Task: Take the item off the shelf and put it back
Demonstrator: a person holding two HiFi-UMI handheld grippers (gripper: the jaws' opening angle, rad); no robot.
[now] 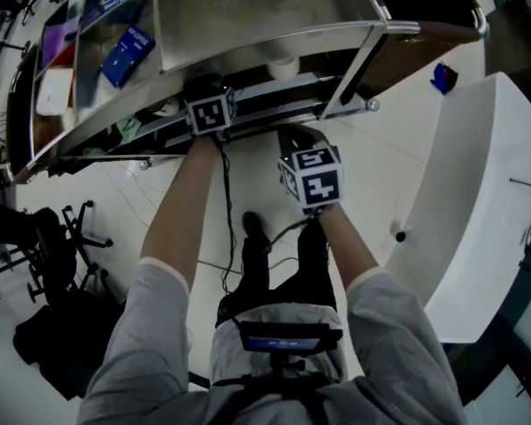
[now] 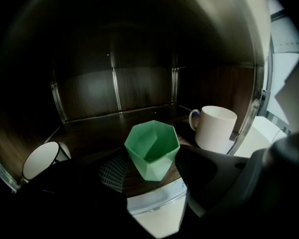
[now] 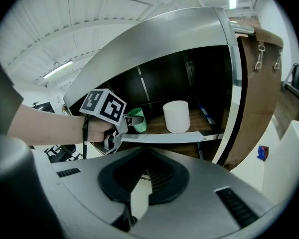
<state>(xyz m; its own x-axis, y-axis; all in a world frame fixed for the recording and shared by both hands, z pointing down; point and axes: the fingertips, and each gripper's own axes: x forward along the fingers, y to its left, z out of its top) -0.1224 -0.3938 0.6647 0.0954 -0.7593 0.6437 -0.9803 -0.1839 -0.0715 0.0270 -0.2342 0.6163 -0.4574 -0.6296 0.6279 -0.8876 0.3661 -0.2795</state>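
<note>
Forearm (image 1: 181,211) outstretched (angled downward); left gripper (image 2: 152,169) clasps green cup (image 2: 152,147).

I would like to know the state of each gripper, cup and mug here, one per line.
green cup: upright, empty, standing on the shelf.
left gripper: closed on the green cup.
white mug: upright, right of the cup, untouched.
second mug: at the left, seems tipped on its side.
right gripper: shut, empty, outside the shelf.

Both forearms reach forward; left gripper (image 2: 150,171) clamps green cup (image 2: 152,144); right gripper (image 3: 145,156) jaws together, empty.
</note>
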